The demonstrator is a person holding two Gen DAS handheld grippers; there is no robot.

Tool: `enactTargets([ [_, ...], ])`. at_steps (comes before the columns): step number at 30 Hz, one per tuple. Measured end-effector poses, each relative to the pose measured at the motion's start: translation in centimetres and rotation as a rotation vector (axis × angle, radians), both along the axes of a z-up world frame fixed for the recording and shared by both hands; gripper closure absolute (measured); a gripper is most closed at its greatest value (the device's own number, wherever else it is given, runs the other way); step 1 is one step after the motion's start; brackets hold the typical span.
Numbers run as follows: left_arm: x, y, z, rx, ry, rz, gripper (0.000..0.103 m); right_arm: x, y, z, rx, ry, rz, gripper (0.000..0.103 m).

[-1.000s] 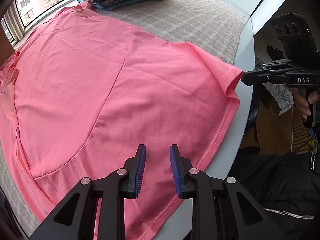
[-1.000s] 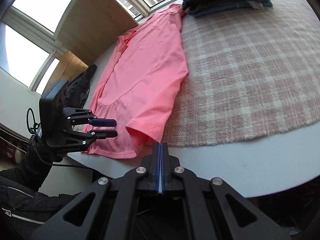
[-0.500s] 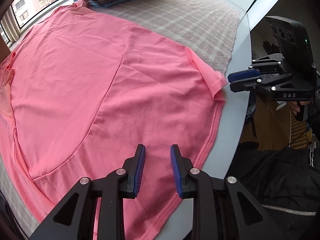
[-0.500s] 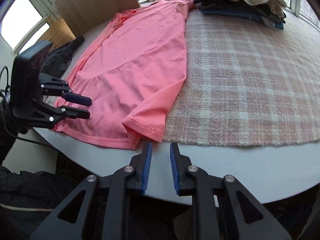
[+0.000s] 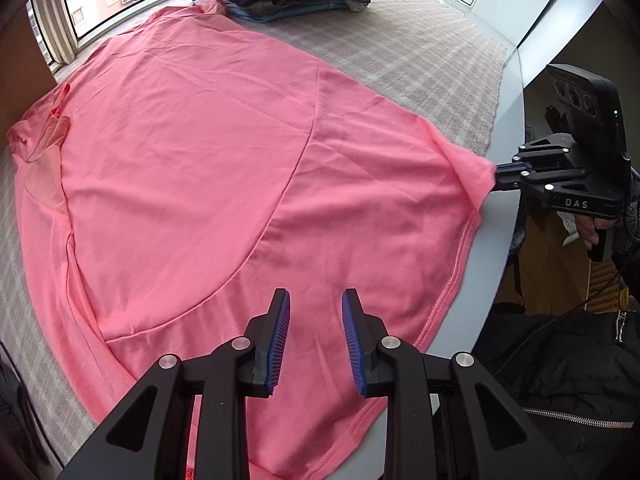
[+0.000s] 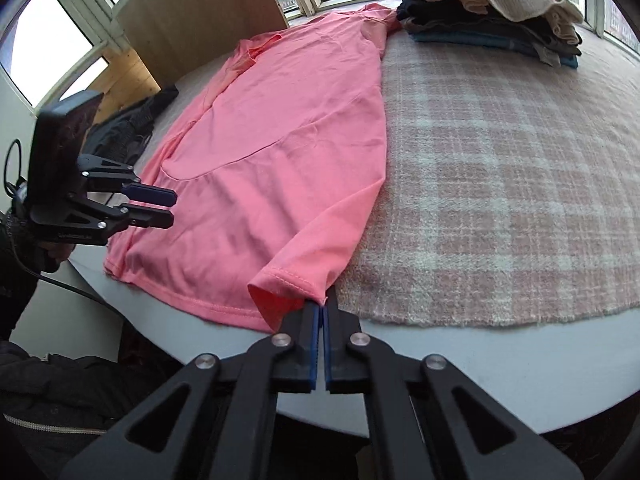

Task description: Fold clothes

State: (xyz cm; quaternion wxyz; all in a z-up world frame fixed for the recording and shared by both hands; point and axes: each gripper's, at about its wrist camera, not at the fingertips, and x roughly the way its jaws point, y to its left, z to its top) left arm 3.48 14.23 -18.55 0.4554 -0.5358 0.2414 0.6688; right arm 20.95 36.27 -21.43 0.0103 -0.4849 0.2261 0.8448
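We pinch one pink cotton shirt's (image 5: pixel 224 184) sleeve cuff (image 6: pixel 288 284) in our right gripper (image 6: pixel 322 312); our left gripper (image 5: pixel 314 340) hovers, jaws apart.

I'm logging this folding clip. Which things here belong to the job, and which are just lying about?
In the job: pink shirt; right hand-held gripper, shut on its sleeve; left hand-held gripper, open over the hem.

Lying about: stack of folded clothes; checked cloth; dark garment.

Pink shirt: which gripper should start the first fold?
Probably the right gripper: it is shut on the pink shirt's sleeve at the table edge, ready to carry it across. The left gripper hangs open above the hem, gripping nothing.
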Motion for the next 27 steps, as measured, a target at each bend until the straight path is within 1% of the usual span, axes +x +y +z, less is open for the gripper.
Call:
enactTargets([
  [5, -0.3, -0.3, -0.7, -0.013, -0.012, 0.005, 0.076, 1.8, 2.5, -1.2, -0.151, -0.018, -0.087, 0.102],
  [6, -0.3, -0.2, -0.8, -0.012, -0.015, 0.002, 0.076, 1.8, 2.6, -1.5, -0.164, -0.033, -0.083, 0.102],
  [7, -0.2, -0.1, -0.8, -0.012, -0.017, -0.002, 0.076, 1.8, 2.7, -1.4, -0.172, -0.029, -0.08, 0.102],
  [10, -0.1, 0.2, -0.6, -0.013, -0.017, -0.016, 0.076, 2.0, 2.5, -0.1, -0.177, 0.002, -0.066, 0.102],
  [12, 0.5, 1.4, -0.5, 0.0, -0.017, -0.031, 0.076, 1.9, 2.5, 0.6, -0.175, 0.011, -0.066, 0.102],
  [14, 0.9, 2.2, -0.4, 0.007, -0.013, -0.044, 0.076, 2.1, 3.1, 0.8, -0.173, -0.003, -0.088, 0.102],
  [16, 1.0, 2.7, -0.5, 0.011, -0.018, -0.054, 0.076, 2.2, 3.7, 0.5, -0.138, -0.044, -0.106, 0.102],
  [19, 1.5, 3.4, -0.8, 0.01, -0.028, -0.073, 0.076, 2.7, 4.2, 1.0, -0.137, -0.061, -0.116, 0.101],
  [21, 2.1, 4.0, -1.0, 0.008, -0.033, -0.092, 0.076, 3.0, 4.5, 1.4, -0.137, -0.073, -0.123, 0.097],
  [23, 3.0, 4.8, -0.5, 0.032, -0.046, -0.111, 0.076, 3.3, 4.8, 1.8, -0.136, -0.085, -0.129, 0.095],
  [25, 3.9, 5.7, -0.1, 0.056, -0.059, -0.13, 0.076, 3.6, 5.1, 2.2, -0.135, -0.097, -0.136, 0.088],
  [27, 5.2, 7.1, 0.4, 0.085, -0.063, -0.169, 0.076, 4.0, 5.4, 2.6, -0.135, -0.109, -0.142, 0.079],
])
